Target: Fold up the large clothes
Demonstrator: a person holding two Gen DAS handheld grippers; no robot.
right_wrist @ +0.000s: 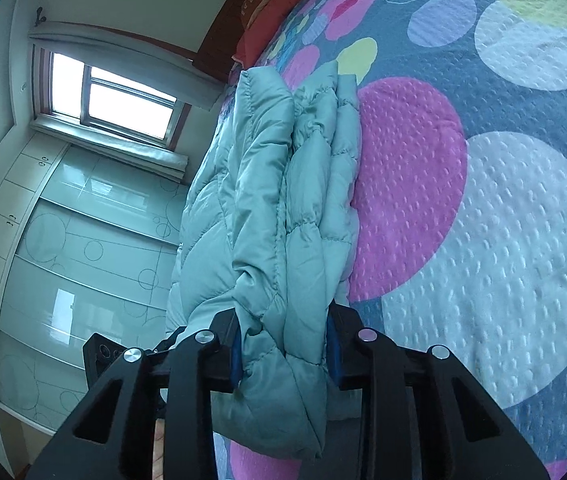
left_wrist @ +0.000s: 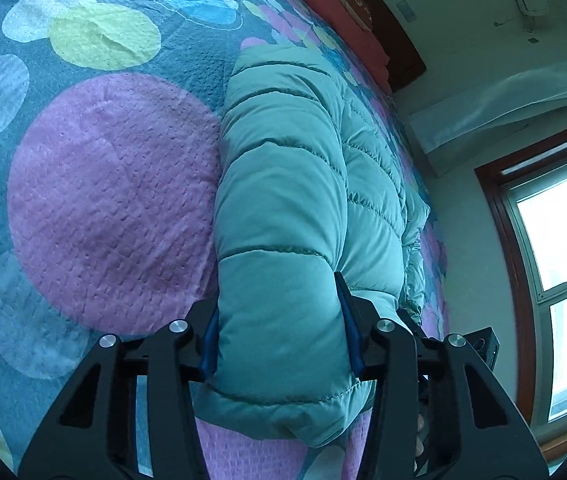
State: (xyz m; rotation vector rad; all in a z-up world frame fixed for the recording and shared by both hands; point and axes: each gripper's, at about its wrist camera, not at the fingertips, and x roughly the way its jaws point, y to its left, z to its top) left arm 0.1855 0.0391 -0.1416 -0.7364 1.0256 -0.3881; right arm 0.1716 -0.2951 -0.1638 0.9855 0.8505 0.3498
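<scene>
A teal quilted puffer jacket (left_wrist: 283,140) lies folded lengthwise into a long thick roll near the edge of a bed. The bedspread (left_wrist: 115,200) under it is blue-grey with large coloured circles. My left gripper (left_wrist: 275,300) is shut on the jacket's near end, its blue pads pressing into the padding from both sides. In the right wrist view the same jacket (right_wrist: 267,180) runs away from me in several stacked layers on the bedspread (right_wrist: 483,220). My right gripper (right_wrist: 283,320) is shut on a bunched end of it, and loose folds hang below the fingers.
A red pillow (left_wrist: 323,4) and a dark wooden headboard (left_wrist: 399,48) stand at the far end of the bed. Past the bed's edge are a window (right_wrist: 111,96) and a glossy wardrobe (right_wrist: 83,240). Wide bedspread lies on the other side of the jacket.
</scene>
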